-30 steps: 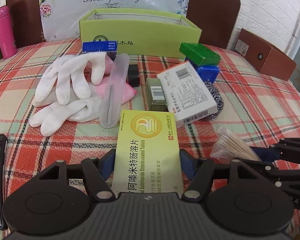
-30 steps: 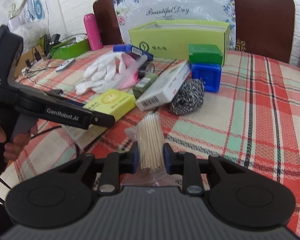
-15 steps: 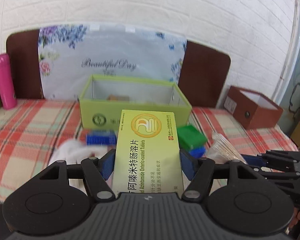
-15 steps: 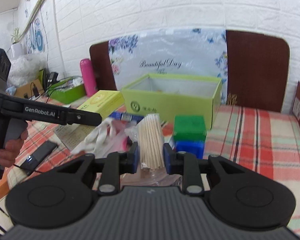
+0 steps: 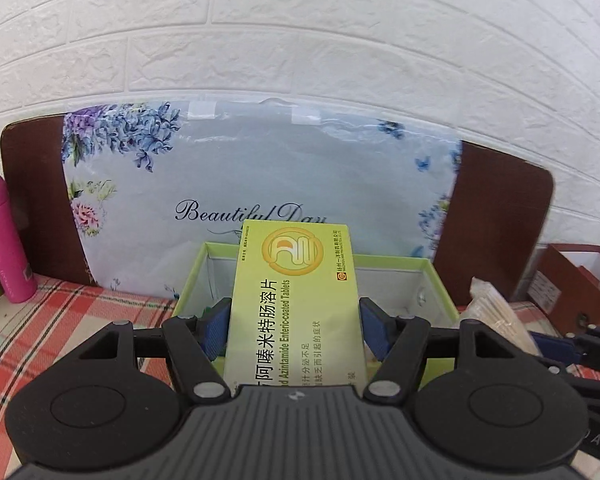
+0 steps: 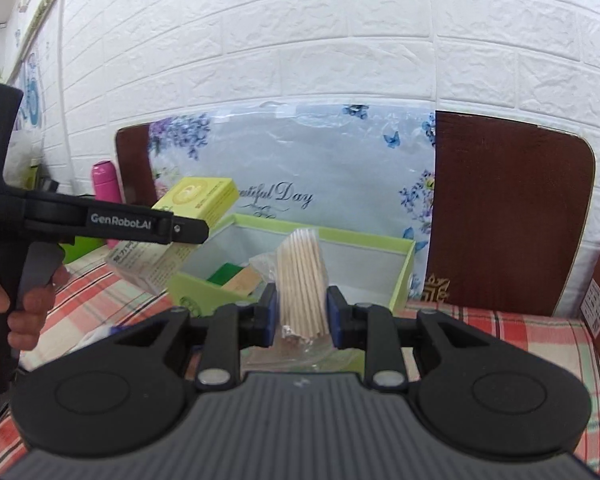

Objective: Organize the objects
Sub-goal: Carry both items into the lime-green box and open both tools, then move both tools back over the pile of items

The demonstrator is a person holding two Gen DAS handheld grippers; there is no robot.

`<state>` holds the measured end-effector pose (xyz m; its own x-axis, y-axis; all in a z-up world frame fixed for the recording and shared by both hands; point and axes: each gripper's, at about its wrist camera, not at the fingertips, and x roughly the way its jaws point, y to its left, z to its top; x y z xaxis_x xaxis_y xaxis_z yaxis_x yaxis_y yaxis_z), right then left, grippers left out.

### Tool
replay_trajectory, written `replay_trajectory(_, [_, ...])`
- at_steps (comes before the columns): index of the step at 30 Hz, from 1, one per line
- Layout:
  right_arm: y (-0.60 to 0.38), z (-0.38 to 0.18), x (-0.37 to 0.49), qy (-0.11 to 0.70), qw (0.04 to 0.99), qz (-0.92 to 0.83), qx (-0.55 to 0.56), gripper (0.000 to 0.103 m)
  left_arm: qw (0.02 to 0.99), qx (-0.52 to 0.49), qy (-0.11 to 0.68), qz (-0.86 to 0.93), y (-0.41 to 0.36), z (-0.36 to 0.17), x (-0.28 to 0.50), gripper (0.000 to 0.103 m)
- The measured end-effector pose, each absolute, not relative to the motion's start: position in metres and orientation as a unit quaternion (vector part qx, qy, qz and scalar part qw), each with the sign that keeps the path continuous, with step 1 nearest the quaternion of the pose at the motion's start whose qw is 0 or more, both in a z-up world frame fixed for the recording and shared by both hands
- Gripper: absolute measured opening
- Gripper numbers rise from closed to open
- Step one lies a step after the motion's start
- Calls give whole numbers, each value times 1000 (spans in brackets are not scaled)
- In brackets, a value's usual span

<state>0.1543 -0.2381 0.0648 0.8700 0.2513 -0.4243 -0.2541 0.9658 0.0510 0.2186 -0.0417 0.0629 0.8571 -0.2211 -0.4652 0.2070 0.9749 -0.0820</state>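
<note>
My left gripper [image 5: 294, 326] is shut on a yellow-green tablet box [image 5: 296, 300] and holds it in the air just before the open lime-green storage box [image 5: 440, 280]. The tablet box also shows in the right wrist view [image 6: 180, 224], over the storage box's left end [image 6: 188, 292]. My right gripper [image 6: 302, 316] is shut on a clear bag of wooden sticks [image 6: 302, 280], held up in front of the storage box. The bag also shows at the right of the left wrist view [image 5: 496, 320]. A green item and a tan item [image 6: 240, 280] lie inside the storage box.
A floral "Beautiful Day" bag [image 5: 260, 184] leans on brown chair backs [image 6: 508, 216] behind the storage box. A pink bottle [image 5: 4, 240] stands at the left, a brown box [image 5: 576, 280] at the right. The checked tablecloth [image 6: 500, 328] runs under everything.
Both grippers have lifted their loads off the table and carried them forward to the lime-green storage box. The gloves and other loose items have dropped out of view.
</note>
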Motion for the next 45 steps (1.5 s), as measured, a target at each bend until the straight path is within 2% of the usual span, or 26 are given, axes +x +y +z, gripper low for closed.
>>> replay_trajectory(10, [-233, 39, 233, 237, 965, 104, -32, 25, 966, 12, 243, -86, -50, 42, 273, 69])
replay_trajectory(11, [-233, 35, 239, 240, 964, 103, -35, 29, 968, 13, 237, -81, -51, 39, 275, 73])
replay_trajectory(12, [-231, 31, 243, 243, 964, 106, -39, 40, 969, 18, 236, -77, -51, 37, 279, 85])
replay_trajectory(13, [-231, 28, 245, 243, 963, 107, -43, 51, 968, 24, 239, -67, -53, 35, 282, 90])
replay_trajectory(14, [-229, 25, 245, 240, 964, 102, -49, 77, 969, 29, 240, -55, -53, 34, 283, 92])
replay_trajectory(15, [-228, 23, 243, 232, 966, 97, -57, 87, 969, 33, 239, -45, -53, 33, 283, 92])
replay_trajectory(26, [-226, 31, 211, 204, 972, 99, -60, 99, 972, 40, 230, -27, -51, 39, 261, 92])
replay_trajectory(37, [-219, 58, 146, 172, 977, 112, -53, 103, 975, 47, 214, -19, -56, 68, 202, 92])
replay_trajectory(45, [-205, 42, 86, 203, 971, 120, -42, 103, 972, 29, 232, -2, -43, 67, 150, 92])
